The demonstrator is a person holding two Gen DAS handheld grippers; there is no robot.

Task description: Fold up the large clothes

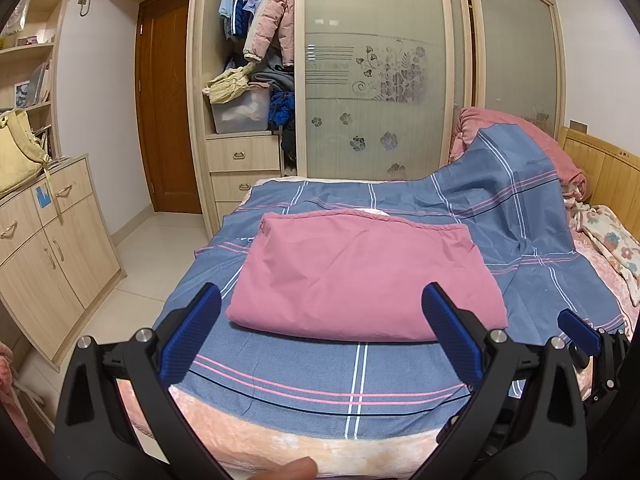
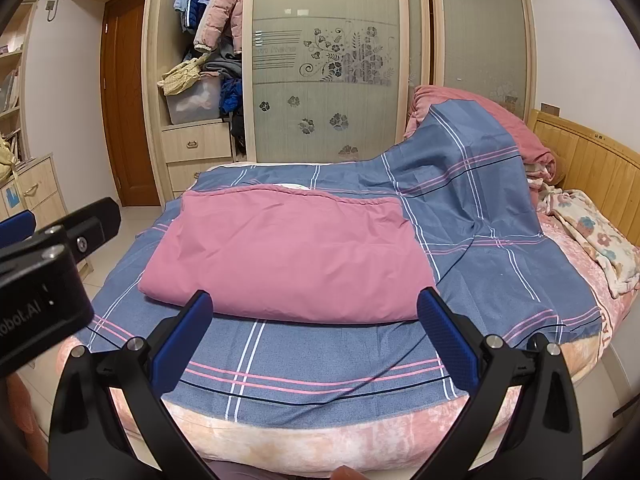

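Observation:
A pink cloth (image 1: 360, 272) lies folded into a flat rectangle on the blue plaid sheet (image 1: 320, 384) of the bed; it also shows in the right wrist view (image 2: 288, 256). My left gripper (image 1: 320, 312) is open and empty, held just short of the cloth's near edge. My right gripper (image 2: 316, 312) is open and empty too, at the near edge of the cloth. The right gripper's blue finger (image 1: 578, 330) shows at the right of the left wrist view. The left gripper's body (image 2: 52, 252) shows at the left of the right wrist view.
A heap of pink bedding (image 1: 520, 136) under the plaid sheet rises at the bed's far right by the wooden headboard (image 1: 600, 168). A floral blanket (image 2: 596, 240) lies at the right. A wardrobe (image 1: 376, 72) stands behind the bed, a low cabinet (image 1: 48, 248) at left.

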